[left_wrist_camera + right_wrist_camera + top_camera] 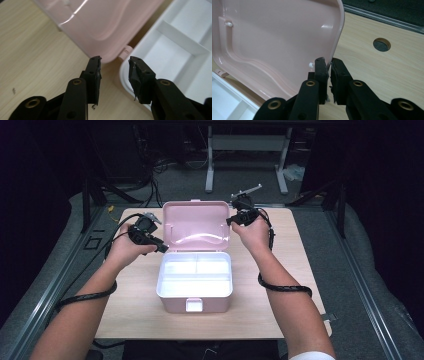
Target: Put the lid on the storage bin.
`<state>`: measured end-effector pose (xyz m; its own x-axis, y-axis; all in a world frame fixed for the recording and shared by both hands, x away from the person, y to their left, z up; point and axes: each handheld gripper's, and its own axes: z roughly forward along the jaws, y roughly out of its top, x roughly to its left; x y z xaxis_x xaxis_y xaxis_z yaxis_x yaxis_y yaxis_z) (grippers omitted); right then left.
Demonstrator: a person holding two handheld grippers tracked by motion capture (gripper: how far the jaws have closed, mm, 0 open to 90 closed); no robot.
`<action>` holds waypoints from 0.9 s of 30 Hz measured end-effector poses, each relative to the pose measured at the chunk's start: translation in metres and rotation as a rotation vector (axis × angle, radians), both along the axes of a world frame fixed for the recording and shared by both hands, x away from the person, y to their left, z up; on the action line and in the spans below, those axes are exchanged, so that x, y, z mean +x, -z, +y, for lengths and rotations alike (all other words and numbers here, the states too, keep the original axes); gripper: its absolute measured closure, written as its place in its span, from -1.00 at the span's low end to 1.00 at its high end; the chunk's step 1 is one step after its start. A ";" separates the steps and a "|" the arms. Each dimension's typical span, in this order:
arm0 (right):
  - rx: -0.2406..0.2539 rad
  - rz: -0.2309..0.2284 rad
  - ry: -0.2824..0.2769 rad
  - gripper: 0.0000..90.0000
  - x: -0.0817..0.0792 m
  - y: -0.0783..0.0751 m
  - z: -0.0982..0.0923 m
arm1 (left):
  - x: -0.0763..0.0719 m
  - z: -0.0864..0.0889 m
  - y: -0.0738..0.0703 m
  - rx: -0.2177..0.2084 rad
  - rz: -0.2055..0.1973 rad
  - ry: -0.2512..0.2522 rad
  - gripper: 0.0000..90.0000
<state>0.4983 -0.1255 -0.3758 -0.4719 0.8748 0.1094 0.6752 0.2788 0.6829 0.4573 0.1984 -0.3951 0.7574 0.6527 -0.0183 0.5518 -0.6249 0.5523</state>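
Observation:
A pink box (195, 304) stands in the middle of the table, its lid (196, 222) raised upright behind it. A white divided tray (195, 275) sits inside. My right gripper (231, 220) is at the lid's right edge. In the right gripper view it (328, 63) is shut on the rim of the lid (274, 37). My left gripper (161, 247) is at the lid's lower left corner. In the left gripper view it (115, 62) stands open with nothing between its fingers. The lid (105, 22) and a hinge tab lie just beyond the tips, with the tray (175, 50) to the right.
The wooden table (295, 250) has bare room on both sides of the box. A round cable hole (382, 44) lies in the table to the right of the lid. Cables trail from both grippers over the forearms. Grey floor and a table frame lie beyond the far edge.

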 end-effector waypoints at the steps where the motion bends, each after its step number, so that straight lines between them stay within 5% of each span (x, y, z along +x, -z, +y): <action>1: -0.001 -0.002 0.001 0.86 0.000 0.000 0.000 | 0.002 0.001 0.000 -0.006 -0.006 -0.012 0.34; 4: -0.001 -0.009 0.003 0.86 -0.001 0.000 0.000 | 0.007 0.002 -0.003 -0.037 -0.032 -0.041 0.34; 12: -0.006 -0.018 0.007 0.87 -0.002 -0.001 0.000 | 0.028 -0.002 -0.016 -0.022 -0.072 -0.099 0.27; 27: 0.000 -0.025 -0.002 0.87 -0.005 -0.001 0.000 | 0.059 -0.007 -0.024 -0.034 -0.056 -0.161 0.40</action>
